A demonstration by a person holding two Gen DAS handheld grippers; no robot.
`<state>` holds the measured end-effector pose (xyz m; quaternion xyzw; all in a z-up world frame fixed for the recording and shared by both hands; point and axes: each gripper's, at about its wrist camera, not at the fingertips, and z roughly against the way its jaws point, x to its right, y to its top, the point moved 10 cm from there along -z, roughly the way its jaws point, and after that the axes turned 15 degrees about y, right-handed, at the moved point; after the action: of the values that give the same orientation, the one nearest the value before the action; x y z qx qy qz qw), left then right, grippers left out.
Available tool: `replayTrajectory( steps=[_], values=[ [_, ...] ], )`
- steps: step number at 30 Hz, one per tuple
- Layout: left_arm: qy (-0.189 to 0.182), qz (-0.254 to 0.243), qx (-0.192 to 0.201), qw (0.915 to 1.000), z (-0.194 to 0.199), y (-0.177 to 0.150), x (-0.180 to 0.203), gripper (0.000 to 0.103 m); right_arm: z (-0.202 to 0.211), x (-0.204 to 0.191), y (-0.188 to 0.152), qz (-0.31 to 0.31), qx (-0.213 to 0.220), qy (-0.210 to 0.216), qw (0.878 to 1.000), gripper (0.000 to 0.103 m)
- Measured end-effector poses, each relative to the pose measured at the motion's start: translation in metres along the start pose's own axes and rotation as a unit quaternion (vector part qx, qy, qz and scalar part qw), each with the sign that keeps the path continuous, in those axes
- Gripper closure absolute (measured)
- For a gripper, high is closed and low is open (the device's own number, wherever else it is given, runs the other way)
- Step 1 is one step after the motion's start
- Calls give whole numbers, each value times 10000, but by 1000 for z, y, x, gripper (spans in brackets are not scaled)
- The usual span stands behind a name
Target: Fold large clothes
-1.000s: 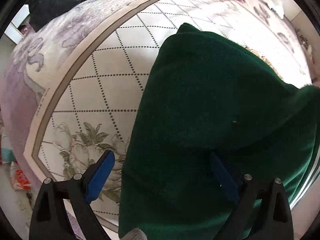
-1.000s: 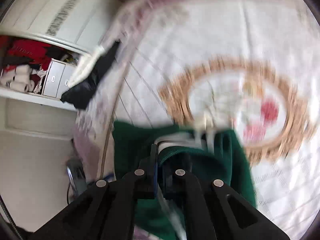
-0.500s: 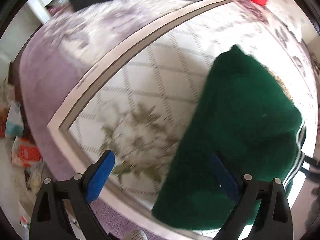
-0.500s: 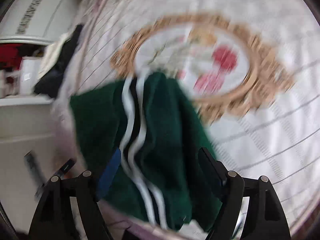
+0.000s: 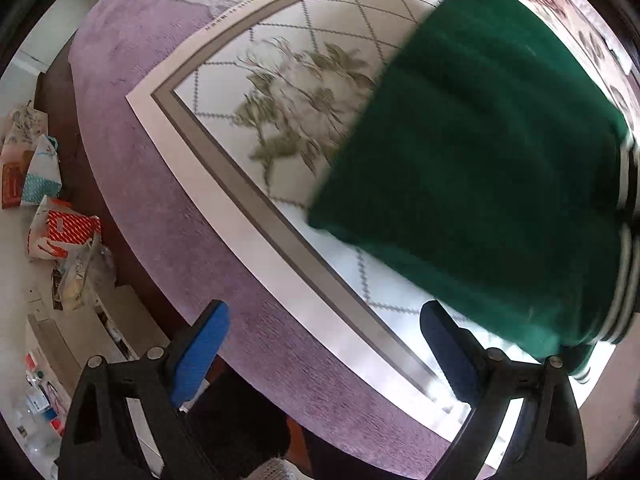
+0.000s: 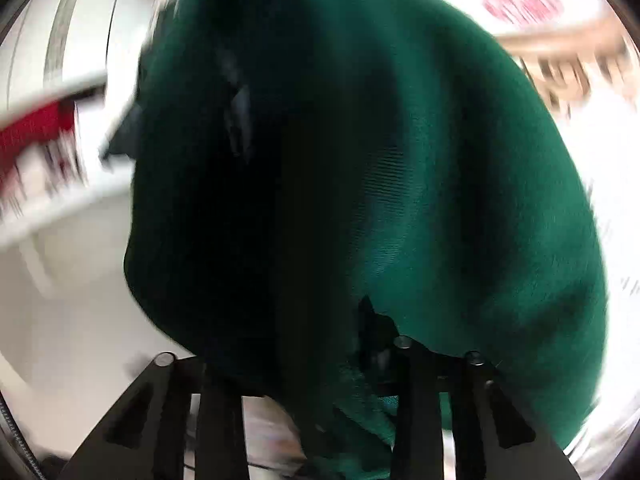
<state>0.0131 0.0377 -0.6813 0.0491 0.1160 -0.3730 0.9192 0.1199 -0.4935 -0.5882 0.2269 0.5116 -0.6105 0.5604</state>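
A short line of small dark print [image 5: 226, 20] runs along the pale border band of the bedspread [image 5: 248, 240], at the far left in the left wrist view, but it is too small and blurred to read. The red and white packet [image 5: 60, 232] on the floor at the left carries a pattern, with no legible words. The right wrist view is too blurred for any lettering.

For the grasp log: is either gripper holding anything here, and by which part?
Left gripper: open, holding nothing. Right gripper: a thick fold of the green garment lies between its fingers; whether the pads grip it cannot be told.
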Motion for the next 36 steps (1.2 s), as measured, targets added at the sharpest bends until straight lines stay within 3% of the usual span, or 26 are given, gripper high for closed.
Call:
replayTrajectory(
  steps=[3,5,8,14,15,17,19,23,27,30,31,33,34,36],
  values=[
    [-281,240,-116,9993,3,-11,16,4,0,-14,3,-837,332,732,9932,70],
    [-537,337,-286,9976,-3,-14,33,4,-1,-18,6,-941,408,791,9916,70],
    [-582,555,-545,9953,-29,-11,52,4,-1,-15,4,-995,415,866,9904,70],
    [-196,851,-284,9958,-51,5,56,0,-6,8,4,-454,191,19,9988,61],
    [-204,905,-264,9953,-51,6,55,0,-8,8,3,-428,221,18,9988,63],
    [-214,1045,-226,9940,-51,8,50,0,-3,-3,-2,-193,381,-84,9991,78],
    [-232,1278,-204,9913,-50,11,42,0,7,-21,-12,72,545,-195,9983,81],
    [-314,1713,-164,9846,-52,26,23,0,36,-42,-28,-3,834,-76,9965,85],
    [-314,1688,-15,9851,-47,42,20,0,58,-37,-29,-152,942,-201,9952,85],
    [-248,1553,64,9875,-43,51,26,0,71,-5,-42,-194,861,-733,9934,86],
    [-215,1506,64,9883,-43,49,27,0,66,12,-48,-179,659,-985,9928,83],
    [-199,1425,36,9896,-39,48,33,0,51,51,-60,-184,101,-1674,9857,65],
    [-190,1368,14,9904,-37,49,33,0,46,65,-67,-193,-128,-1939,9807,49],
    [-97,1241,-68,9922,-35,54,17,2,43,66,-76,-247,-336,-1835,9821,44]
  ],
)
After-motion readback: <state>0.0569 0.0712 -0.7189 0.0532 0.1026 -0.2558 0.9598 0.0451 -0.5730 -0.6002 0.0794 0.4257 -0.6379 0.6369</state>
